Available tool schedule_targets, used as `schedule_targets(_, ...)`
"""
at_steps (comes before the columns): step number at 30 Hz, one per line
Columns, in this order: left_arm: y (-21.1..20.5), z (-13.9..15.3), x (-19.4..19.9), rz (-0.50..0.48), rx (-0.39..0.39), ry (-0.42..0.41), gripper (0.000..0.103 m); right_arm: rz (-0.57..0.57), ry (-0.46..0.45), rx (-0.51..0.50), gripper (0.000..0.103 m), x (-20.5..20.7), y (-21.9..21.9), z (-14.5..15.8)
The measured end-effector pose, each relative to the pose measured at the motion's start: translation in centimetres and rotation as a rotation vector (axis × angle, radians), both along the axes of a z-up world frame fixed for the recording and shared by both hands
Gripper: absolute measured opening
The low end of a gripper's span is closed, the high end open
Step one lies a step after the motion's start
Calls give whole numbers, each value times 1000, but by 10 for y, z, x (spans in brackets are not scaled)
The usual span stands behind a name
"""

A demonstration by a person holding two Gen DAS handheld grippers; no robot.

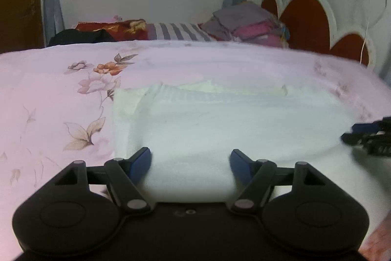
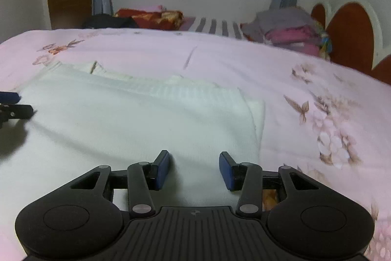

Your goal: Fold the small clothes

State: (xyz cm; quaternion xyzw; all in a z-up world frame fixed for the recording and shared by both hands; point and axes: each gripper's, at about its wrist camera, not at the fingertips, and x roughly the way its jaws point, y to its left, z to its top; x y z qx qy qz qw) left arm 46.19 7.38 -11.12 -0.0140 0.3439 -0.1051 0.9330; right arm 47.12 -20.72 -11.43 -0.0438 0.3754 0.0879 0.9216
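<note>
Both the left claw (image 1: 190,159) and the right claw (image 2: 194,163) hover with jaws apart, gripping nothing, over a white garment (image 2: 127,119) spread flat on the pink floral bedsheet (image 2: 281,65). Folded clothes (image 1: 246,26) are stacked beyond.

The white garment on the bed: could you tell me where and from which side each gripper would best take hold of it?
Probably at the near edge of the white garment, one gripper toward each side. It lies flat on the pink floral bedspread, ribbed band at the far end, so the near hem is the free edge to pinch. The left gripper and right gripper are both open above that end, coming from the near side.
</note>
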Motion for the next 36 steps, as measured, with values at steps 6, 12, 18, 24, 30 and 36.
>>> schedule_targets(6, -42, 3, -30, -110, -36, 5, 71, 117, -2, 85, 44, -29, 36, 20)
schedule_targets(12, -39, -7, -48, -97, 51, 80, 70, 133, 48, -48, 43, -55, 54, 1)
schedule_targets(18, -51, 1, -83, -79, -25, 40, 68, 182, -2, 79, 15, -87, 64, 21)
schedule_targets(24, -58, -9, -100, -35, -10, 89, 58, 142, 68, 167, 6, -103, 77, 8)
schedule_targets(30, -52, -12, -101, -43, 12, 91, 60, 140, 89, 194, 6, -108, 83, 1)
schedule_targets(36, -6, -14, -112, 41, 27, 83, 60, 15, 68, 134, 5, -122, 37, 2)
